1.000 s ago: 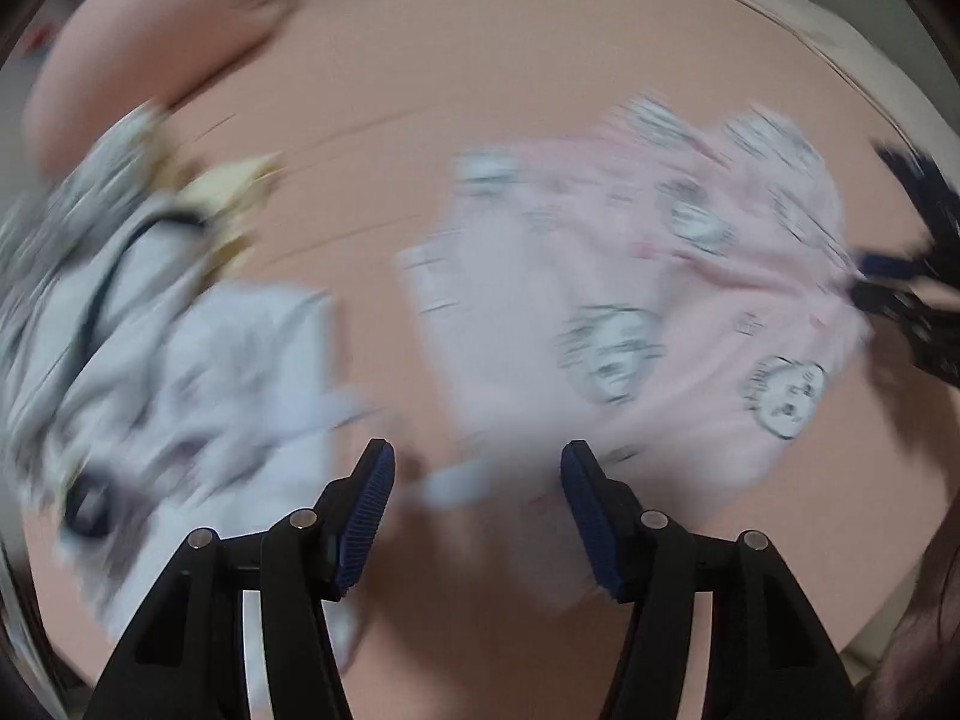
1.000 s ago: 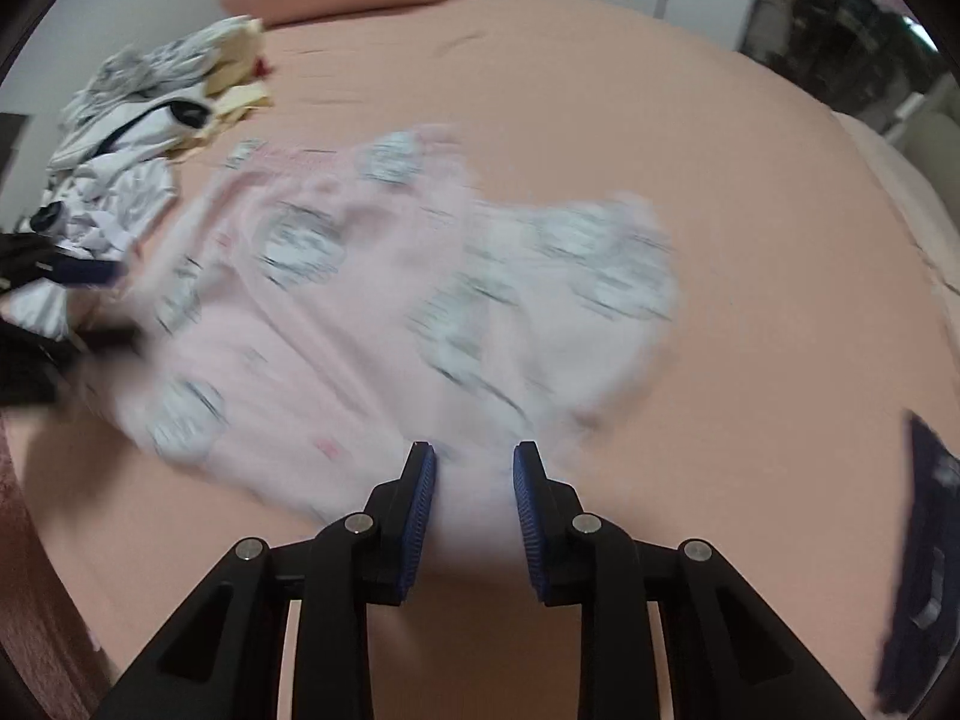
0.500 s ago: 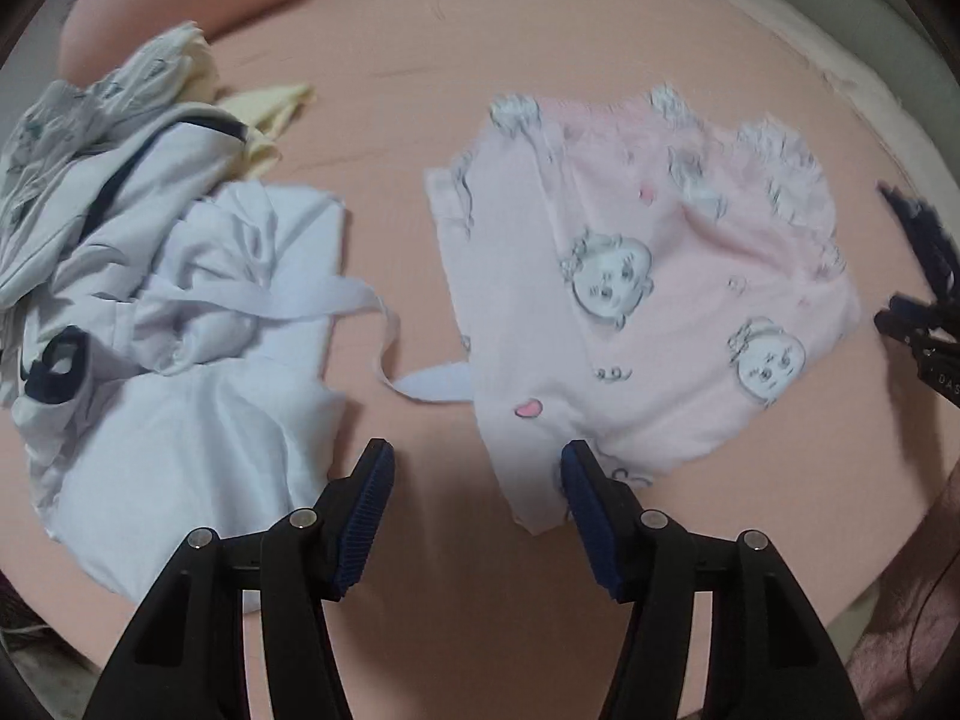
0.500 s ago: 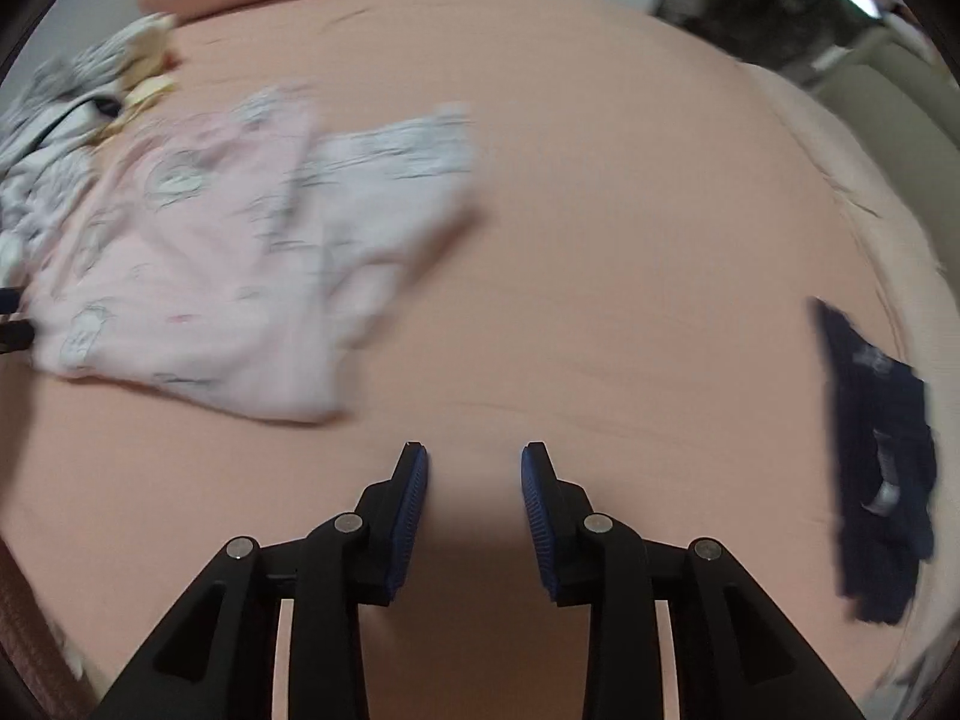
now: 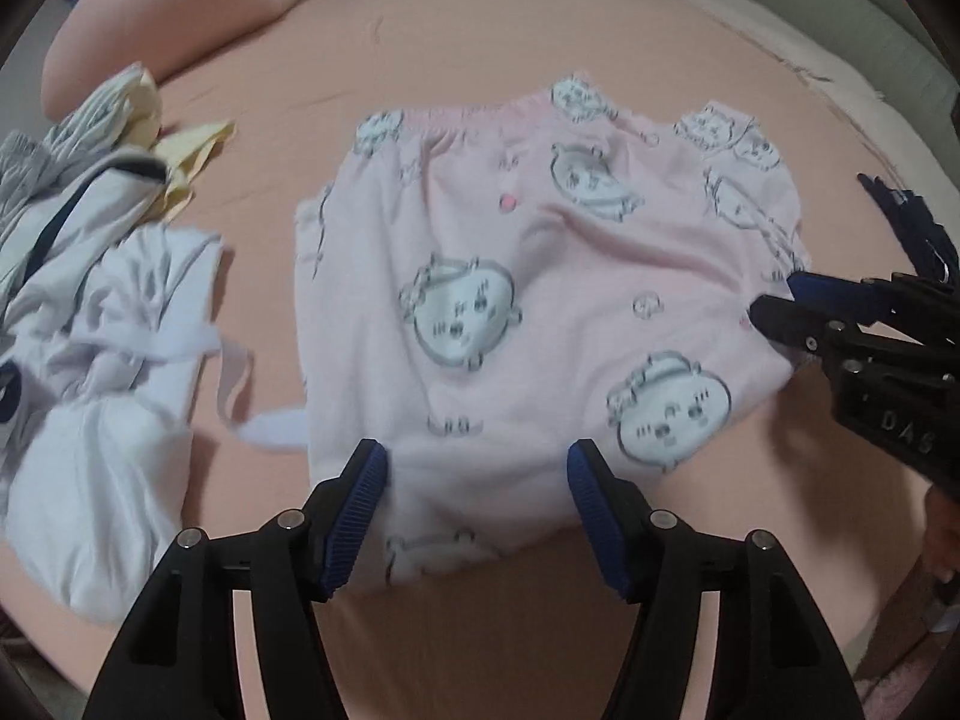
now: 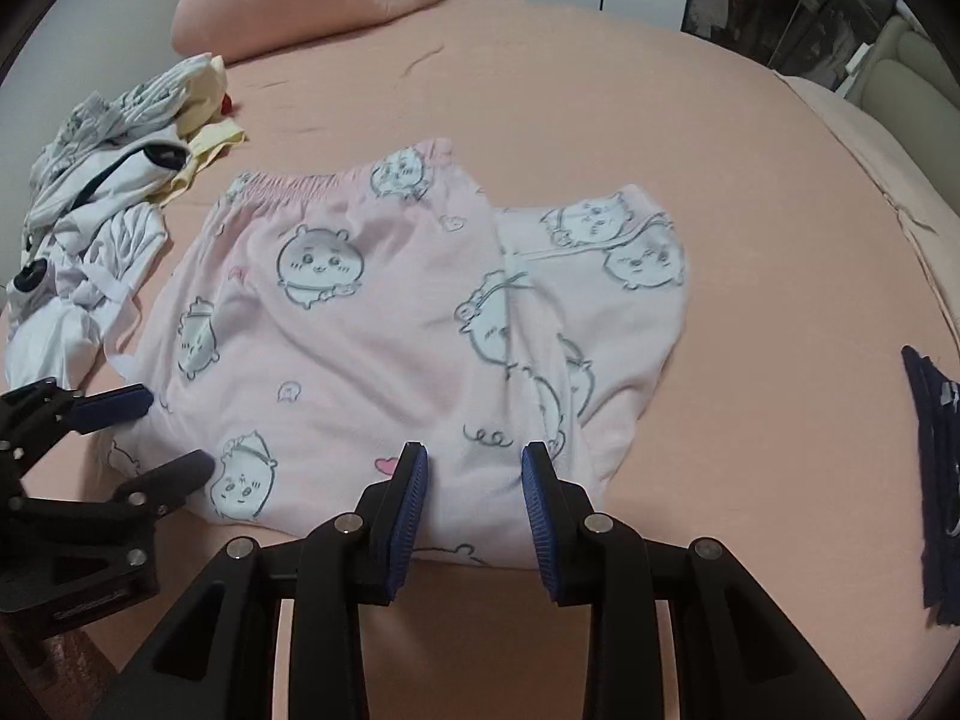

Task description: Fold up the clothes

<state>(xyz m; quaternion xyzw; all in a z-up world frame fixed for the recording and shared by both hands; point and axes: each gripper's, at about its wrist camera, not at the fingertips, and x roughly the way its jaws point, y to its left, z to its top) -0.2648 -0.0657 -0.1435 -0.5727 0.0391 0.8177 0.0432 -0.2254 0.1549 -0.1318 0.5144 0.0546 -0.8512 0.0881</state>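
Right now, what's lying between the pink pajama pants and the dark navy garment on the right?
Nothing: in the right wrist view, only bare peach bedsheet separates the pink pajama pants from the dark navy garment.

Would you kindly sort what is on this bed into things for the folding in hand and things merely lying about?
In hand: pink cartoon-print cotton pyjama trousers; left hand-held gripper; right hand-held gripper.

Lying about: crumpled white and grey garment heap; dark navy folded garment; pink rolled duvet.

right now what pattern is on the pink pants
Pale pink pants printed with white, grey-outlined cartoon faces and small hearts; clearest in the right wrist view.
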